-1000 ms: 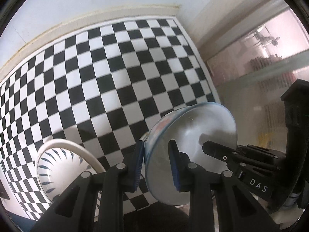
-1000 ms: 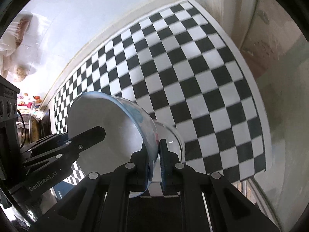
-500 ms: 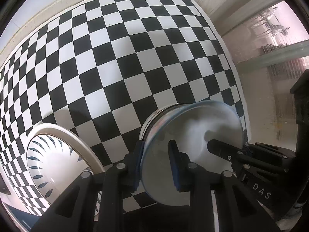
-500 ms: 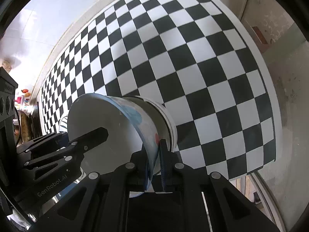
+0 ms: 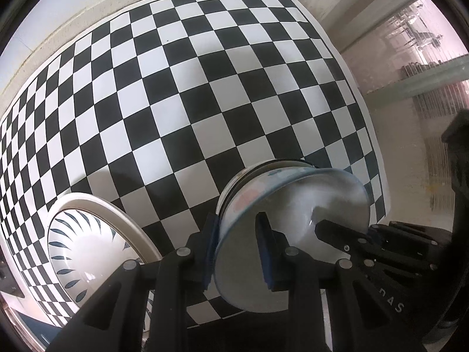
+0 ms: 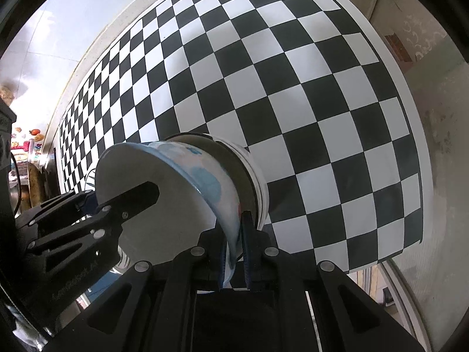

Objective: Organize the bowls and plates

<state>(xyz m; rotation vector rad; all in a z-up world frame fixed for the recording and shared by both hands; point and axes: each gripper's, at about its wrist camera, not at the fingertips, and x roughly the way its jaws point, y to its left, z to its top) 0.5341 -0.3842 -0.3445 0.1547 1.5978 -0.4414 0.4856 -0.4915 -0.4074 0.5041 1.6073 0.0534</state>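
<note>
A white bowl with blue and pink marks [image 5: 293, 202] [image 6: 164, 193] is held on edge by both grippers, nested against a second bowl with a dark band and white rim [image 6: 249, 173] [image 5: 275, 165] behind it. My left gripper [image 5: 239, 249] straddles the near rim with a gap at its inner pad. My right gripper [image 6: 236, 252] is shut on the bowl's opposite rim. A white plate with a blue leaf pattern [image 5: 88, 246] lies on the checkered table at lower left in the left wrist view.
The black-and-white checkered tablecloth [image 5: 205, 88] [image 6: 307, 88] covers the table. Its right edge [image 5: 366, 123] runs beside a pale floor and glass shelving. A pale wall runs along the far side. Clutter and toys [image 6: 26, 143] are at far left.
Both grippers have carried the bowl down and forward over the table. The bowl now sits closer against the second bowl, and more of the plate shows.
</note>
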